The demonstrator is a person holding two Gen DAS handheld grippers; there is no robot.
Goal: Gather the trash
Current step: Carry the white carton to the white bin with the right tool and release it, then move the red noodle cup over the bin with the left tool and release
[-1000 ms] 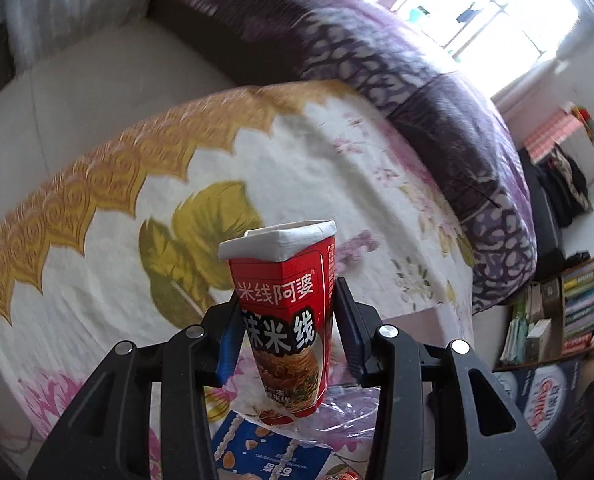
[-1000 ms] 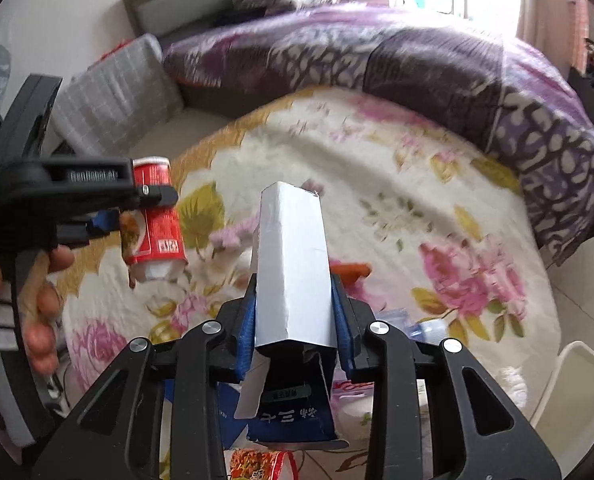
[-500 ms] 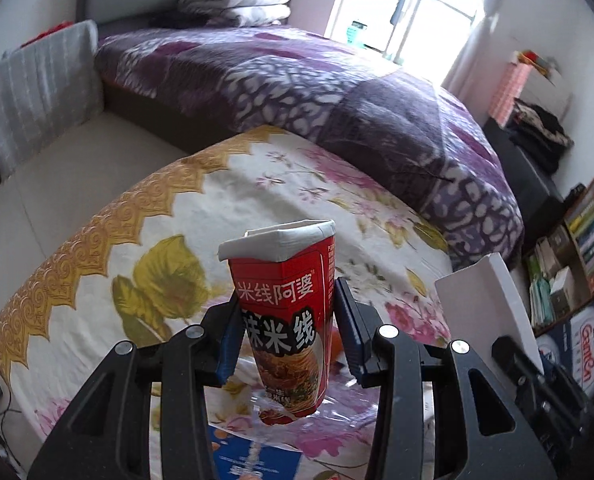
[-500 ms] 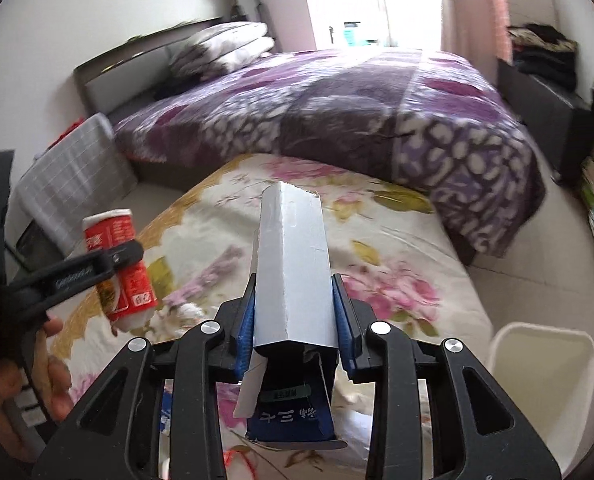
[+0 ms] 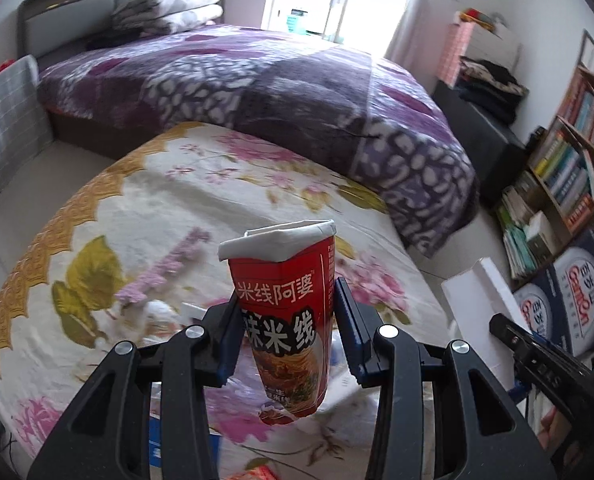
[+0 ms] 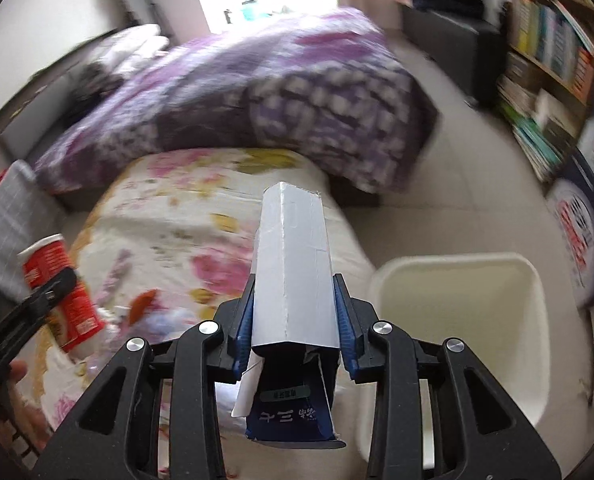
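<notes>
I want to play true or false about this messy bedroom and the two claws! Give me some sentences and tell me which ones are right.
1. The left claw grips a red noodle cup. True.
2. The right claw is empty. False: it grips a white carton.
3. A white bin stands on the floor beside the flowery sheet. True.
4. The white bin is full of trash. False: what shows of its inside is bare.
5. The bed has a green blanket. False: it is purple and white.
</notes>
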